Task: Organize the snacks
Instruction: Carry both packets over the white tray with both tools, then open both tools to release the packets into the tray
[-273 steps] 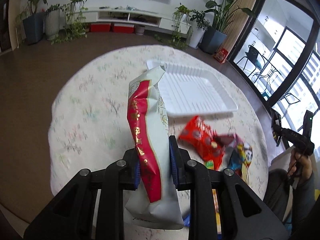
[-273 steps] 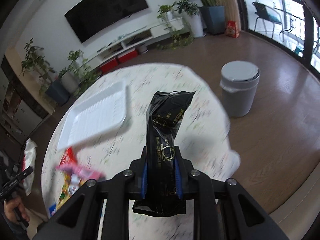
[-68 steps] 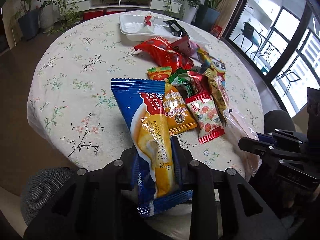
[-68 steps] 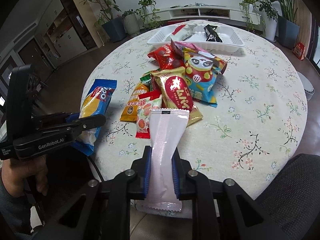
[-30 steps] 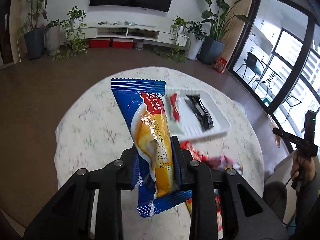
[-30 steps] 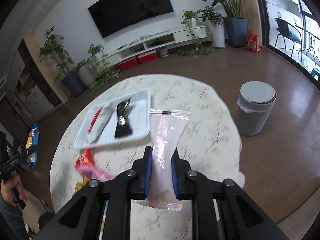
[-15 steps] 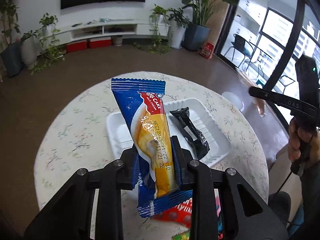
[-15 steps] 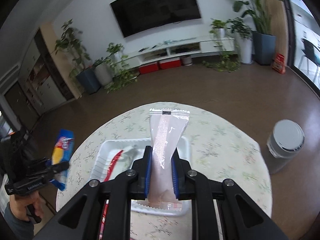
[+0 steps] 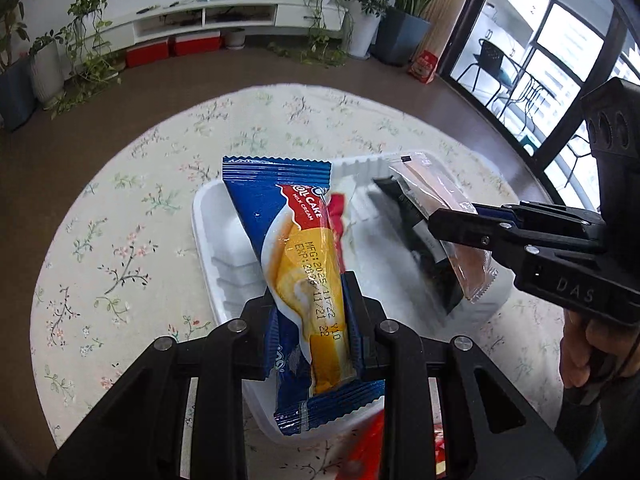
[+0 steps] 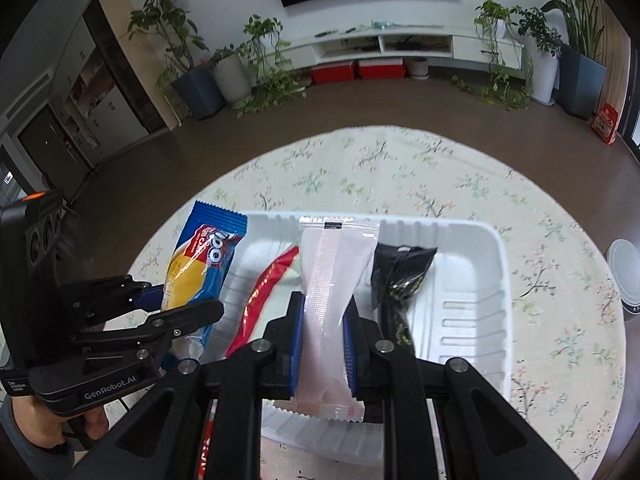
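My left gripper (image 9: 316, 312) is shut on a blue and yellow roll cake packet (image 9: 296, 248) and holds it above the left part of the white tray (image 9: 224, 264). My right gripper (image 10: 322, 334) is shut on a clear pinkish packet (image 10: 328, 280) and holds it over the tray (image 10: 472, 312). In the tray lie a red and white packet (image 10: 264, 292) and a black packet (image 10: 396, 276). The right gripper (image 9: 460, 220) shows in the left wrist view, and the left gripper (image 10: 176, 304) shows in the right wrist view.
The tray sits on a round table with a floral cloth (image 9: 132, 208). Red snack packets (image 9: 368, 440) lie at the tray's near edge. A grey bin (image 10: 624, 272) stands by the table's right side. Plants and a TV shelf line the far wall.
Both grippers have come down closer over the tray with their packets. The right gripper has moved in beside the left one.
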`<state>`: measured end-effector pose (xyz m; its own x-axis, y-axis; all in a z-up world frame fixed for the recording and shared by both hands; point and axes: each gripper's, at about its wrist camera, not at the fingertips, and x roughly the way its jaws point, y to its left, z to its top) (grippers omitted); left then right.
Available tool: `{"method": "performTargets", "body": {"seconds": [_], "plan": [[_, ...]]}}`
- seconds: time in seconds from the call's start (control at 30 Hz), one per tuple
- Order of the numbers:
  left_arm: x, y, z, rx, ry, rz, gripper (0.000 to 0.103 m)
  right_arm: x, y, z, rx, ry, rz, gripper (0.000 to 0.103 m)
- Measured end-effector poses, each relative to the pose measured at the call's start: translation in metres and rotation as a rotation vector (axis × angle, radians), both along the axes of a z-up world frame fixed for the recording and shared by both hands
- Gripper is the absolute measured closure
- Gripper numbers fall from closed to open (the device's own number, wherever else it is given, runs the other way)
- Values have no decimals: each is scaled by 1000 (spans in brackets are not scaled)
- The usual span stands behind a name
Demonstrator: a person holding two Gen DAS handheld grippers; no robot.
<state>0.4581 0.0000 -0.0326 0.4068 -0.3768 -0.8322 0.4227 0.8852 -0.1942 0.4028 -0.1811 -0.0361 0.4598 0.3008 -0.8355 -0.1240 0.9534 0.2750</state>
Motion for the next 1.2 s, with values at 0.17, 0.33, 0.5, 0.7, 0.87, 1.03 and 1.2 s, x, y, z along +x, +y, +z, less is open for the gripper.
{"method": "performTargets", "body": {"seconds": [0.17,0.33,0.5,0.7,0.87,1.03,1.2], "plan": [[5,0,-21,16,21,-6,77,3,6,-20,-31,34,-3,84],[3,-3,-24,23,23,2,77,7,10,-31,-50,55,-3,84],[5,-8,-27,42,33,2,77,7,13,-44,-70,78,-4,84],[8,-13,-37,60,49,-2,76,8,10,-53,-74,100,-7,83],[9,-12,-41,64,52,4,76,8,9,-55,-78,96,-13,82],[7,-11,-42,67,47,16,76,9,12,-55,-84,94,-13,76],[4,-11,-36,62,29,24,68,7,12,-52,-89,82,-19,67]]}}
